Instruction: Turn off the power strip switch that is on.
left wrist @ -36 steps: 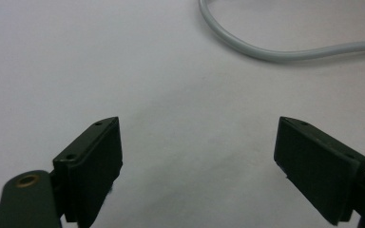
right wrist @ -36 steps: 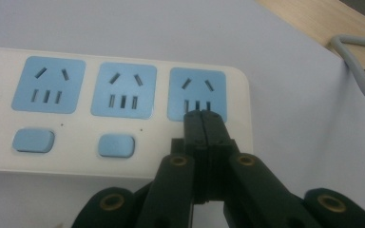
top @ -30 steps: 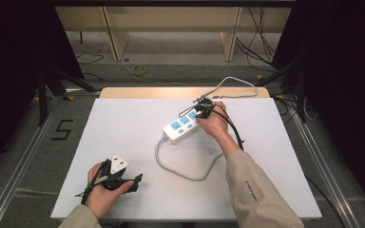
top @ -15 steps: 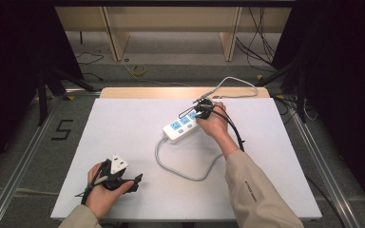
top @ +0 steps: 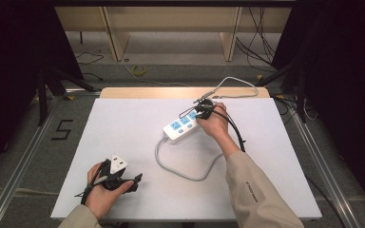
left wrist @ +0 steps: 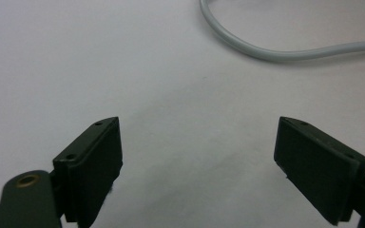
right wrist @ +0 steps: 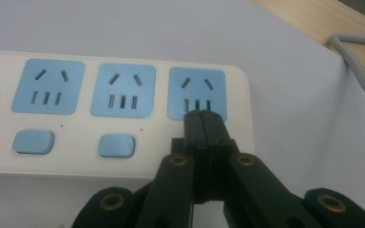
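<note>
So right now the right gripper [right wrist: 203, 114] is down on the power strip [top: 180, 129], jaws pressed flat together with nothing between them. From the right gripper view the closed tips sit over the end of the strip's face, right at the lower edge of the third blue socket [right wrist: 197, 92], about where that socket's switch would be. The other two blue switches [right wrist: 33, 142] are in plain sight under the first and second sockets. Can't tell for sure if the tips are actually touching the plastic or just hovering on top of it.

In the high view the strip lies at an angle a bit right of the middle of the white table [top: 123, 142], towards the far side, with the person's right hand [top: 214, 124] wrapped around the gripper at the strip's far end. Its grey cord [top: 185, 173] comes off the near end, loops towards the person and runs under the right forearm. Another stretch of grey cable [top: 240, 85] curls over the wooden strip at the far edge of the table.

The left gripper [left wrist: 199, 152] is parked near the front left corner, well apart from the strip, held in the left hand [top: 102, 194]. Its jaws are spread wide and hold nothing, just bare table between them with a bit of the grey cord farther off
</note>
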Action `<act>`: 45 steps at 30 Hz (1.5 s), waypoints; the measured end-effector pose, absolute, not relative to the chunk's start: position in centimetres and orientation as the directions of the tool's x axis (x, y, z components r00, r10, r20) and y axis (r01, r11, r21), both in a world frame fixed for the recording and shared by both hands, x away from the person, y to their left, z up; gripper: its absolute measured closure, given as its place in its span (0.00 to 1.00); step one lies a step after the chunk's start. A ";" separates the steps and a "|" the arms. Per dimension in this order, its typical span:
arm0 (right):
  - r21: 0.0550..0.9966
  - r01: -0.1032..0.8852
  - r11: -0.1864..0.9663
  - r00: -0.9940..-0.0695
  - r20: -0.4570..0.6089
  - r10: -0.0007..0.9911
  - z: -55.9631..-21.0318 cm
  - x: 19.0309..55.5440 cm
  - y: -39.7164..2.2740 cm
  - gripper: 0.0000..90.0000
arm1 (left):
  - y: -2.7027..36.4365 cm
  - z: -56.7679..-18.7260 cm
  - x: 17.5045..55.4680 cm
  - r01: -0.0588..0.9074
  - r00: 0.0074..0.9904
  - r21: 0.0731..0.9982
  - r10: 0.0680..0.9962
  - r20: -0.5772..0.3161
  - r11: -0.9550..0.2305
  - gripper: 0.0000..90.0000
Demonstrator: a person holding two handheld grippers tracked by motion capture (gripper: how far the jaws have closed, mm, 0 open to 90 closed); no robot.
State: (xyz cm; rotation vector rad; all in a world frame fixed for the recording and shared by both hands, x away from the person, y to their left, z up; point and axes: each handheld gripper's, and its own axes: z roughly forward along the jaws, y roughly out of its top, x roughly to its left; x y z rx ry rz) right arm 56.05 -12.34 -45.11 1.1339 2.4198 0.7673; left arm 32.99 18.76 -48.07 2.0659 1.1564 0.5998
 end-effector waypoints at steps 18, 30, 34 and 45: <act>0.619 0.571 0.539 -0.611 -0.117 0.783 -44.9 55.8 -12.3 1.00 | 18.7 -48.1 33.0 0.548 0.499 0.749 0.864 0.064 -0.372 0.18; 0.627 0.574 0.527 -0.610 -0.102 0.786 -44.9 55.7 -12.4 1.00 | 18.7 -48.1 33.0 0.549 0.497 0.749 0.865 0.065 -0.372 0.18; 0.634 0.573 0.519 -0.609 -0.095 0.787 -44.9 55.4 -12.6 1.00 | 18.7 -48.1 33.0 0.550 0.499 0.747 0.864 0.064 -0.373 0.18; 0.641 0.567 0.517 -0.621 -0.080 0.780 -44.8 54.6 -13.3 1.00 | 18.7 -48.0 33.0 0.550 0.497 0.747 0.865 0.067 -0.374 0.18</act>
